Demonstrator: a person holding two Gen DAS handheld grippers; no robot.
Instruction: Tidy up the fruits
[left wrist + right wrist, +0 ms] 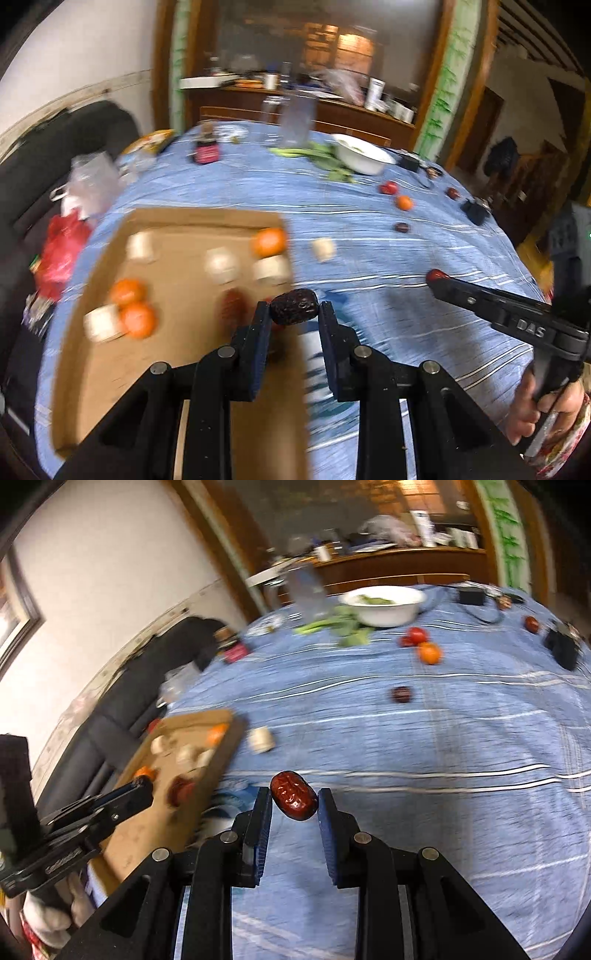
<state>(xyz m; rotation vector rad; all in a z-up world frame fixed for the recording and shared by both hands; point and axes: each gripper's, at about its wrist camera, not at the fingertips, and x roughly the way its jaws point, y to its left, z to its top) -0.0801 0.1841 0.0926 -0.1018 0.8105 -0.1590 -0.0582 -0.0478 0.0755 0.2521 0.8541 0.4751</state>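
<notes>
Both grippers mid-carry: left gripper [293, 314] fingers pinching a dark wrinkled date [293, 311] over the cardboard tray [177, 266] edge, right gripper [294, 800] pinching a red date [294, 800] above the counter [443, 738]; dates look light, soft-skinned, grip across the middle w/o crushing.

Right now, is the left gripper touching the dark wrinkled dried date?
Touching. The left wrist view shows the left gripper pinching the dark wrinkled date between both fingertips.
</notes>
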